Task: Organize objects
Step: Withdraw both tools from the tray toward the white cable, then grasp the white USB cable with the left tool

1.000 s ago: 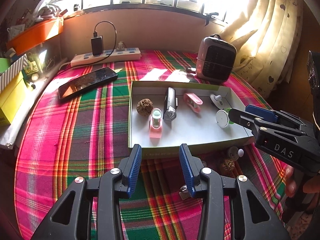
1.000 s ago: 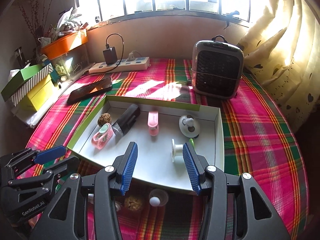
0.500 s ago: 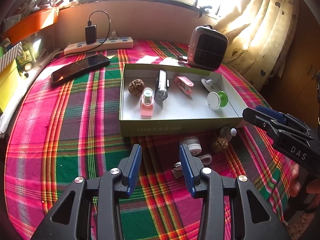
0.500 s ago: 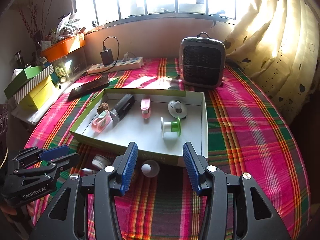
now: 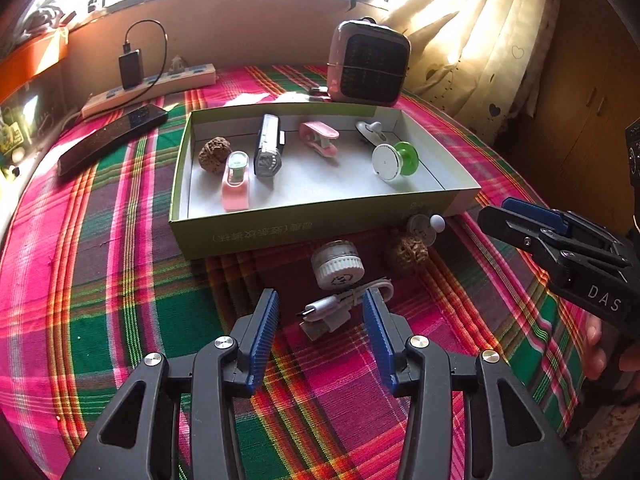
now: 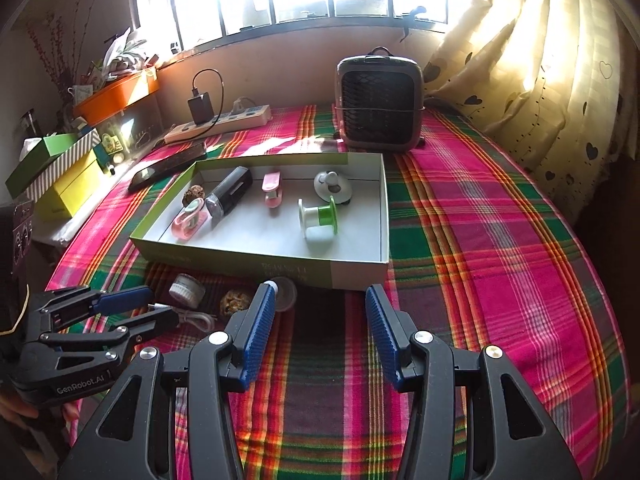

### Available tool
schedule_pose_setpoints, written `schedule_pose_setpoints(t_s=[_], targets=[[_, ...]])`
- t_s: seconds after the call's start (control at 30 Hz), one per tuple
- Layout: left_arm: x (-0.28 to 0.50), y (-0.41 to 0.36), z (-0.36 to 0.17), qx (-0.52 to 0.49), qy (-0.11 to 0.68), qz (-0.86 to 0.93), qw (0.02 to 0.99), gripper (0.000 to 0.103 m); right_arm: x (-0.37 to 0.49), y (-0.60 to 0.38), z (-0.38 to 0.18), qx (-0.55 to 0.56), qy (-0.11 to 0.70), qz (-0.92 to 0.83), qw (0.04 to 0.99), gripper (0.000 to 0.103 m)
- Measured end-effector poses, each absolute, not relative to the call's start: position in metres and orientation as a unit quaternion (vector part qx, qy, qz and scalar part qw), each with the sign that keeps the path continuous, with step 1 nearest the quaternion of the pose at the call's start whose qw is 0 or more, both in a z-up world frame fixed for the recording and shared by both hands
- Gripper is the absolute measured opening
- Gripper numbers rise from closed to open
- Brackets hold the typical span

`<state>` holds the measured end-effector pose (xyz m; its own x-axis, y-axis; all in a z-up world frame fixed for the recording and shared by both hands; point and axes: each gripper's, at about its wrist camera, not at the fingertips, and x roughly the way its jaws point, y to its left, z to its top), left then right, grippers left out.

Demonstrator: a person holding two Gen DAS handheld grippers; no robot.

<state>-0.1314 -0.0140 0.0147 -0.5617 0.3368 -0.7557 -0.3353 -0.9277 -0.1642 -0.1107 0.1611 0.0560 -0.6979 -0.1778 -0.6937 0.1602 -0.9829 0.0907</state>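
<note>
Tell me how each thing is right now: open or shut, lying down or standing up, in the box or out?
Left gripper: open, jaws just widened, white cable between them, not pinched.
Right gripper: open, empty.
White cable: coiled on the cloth, outside the box.
White jar: on its side, outside.
Walnut: outside, beside the box.
Cardboard box: lidless.
Green spool: on its side, inside.
Charger: plugged into the power strip.
</note>
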Motion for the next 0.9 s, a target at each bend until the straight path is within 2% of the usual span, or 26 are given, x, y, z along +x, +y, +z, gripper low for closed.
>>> schedule_pose_setpoints(t_s=[0.47,0.9], targets=[[-0.116,-0.002,0.010,-0.435,0.011,0.869,0.237,0.043,-0.106,0.157,0.052,0.386,-0.009,-0.918,0.089,0.049],[-0.127,0.013,0.011,-0.432,0.036,0.872,0.227,0.042,-0.105,0.154,0.043,0.400,-0.016,-0.911,0.096,0.049]])
